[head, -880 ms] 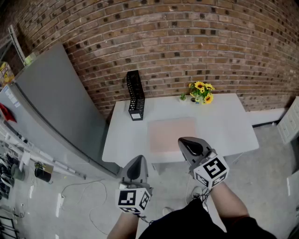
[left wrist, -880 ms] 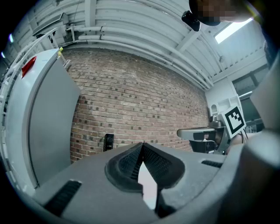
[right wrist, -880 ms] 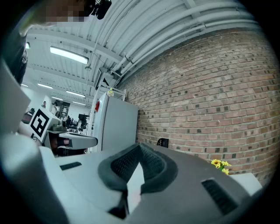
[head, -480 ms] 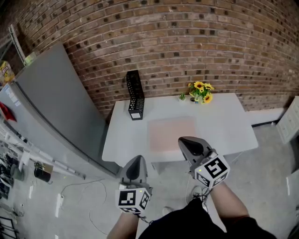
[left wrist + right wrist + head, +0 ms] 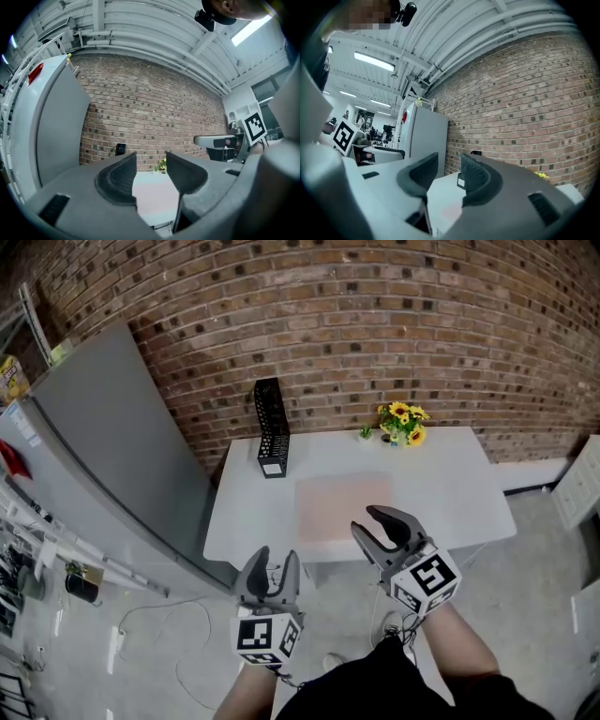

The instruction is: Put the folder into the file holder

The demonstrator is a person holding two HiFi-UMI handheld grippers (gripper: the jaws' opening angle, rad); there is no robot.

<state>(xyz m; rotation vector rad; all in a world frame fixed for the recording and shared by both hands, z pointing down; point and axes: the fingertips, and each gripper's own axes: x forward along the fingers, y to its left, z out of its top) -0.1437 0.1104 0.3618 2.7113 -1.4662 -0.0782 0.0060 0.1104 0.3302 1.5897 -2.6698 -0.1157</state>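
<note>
A pale pink folder (image 5: 343, 506) lies flat on the middle of the white table (image 5: 450, 493). The black mesh file holder (image 5: 272, 430) stands upright at the table's back left corner. Both grippers hover in front of the table's near edge, apart from the folder. My left gripper (image 5: 271, 568) is open and holds nothing. My right gripper (image 5: 368, 522) is open with nothing in it, just over the near edge by the folder's front right corner. Past the left gripper (image 5: 151, 165) lie the folder (image 5: 154, 197) and the holder (image 5: 120, 149). Past the right gripper (image 5: 449, 169) stand the holder (image 5: 461, 180) and the folder (image 5: 452, 213).
A small pot of yellow flowers (image 5: 404, 424) sits at the table's back edge against the brick wall (image 5: 375, 324). A tall grey cabinet (image 5: 103, 456) stands left of the table. Cables (image 5: 150, 615) lie on the floor at the left. A white unit (image 5: 583, 486) is at the far right.
Both grippers' jaws were together in the earlier frames and now stand apart. The hands have hardly shifted; folder and holder are unmoved.
</note>
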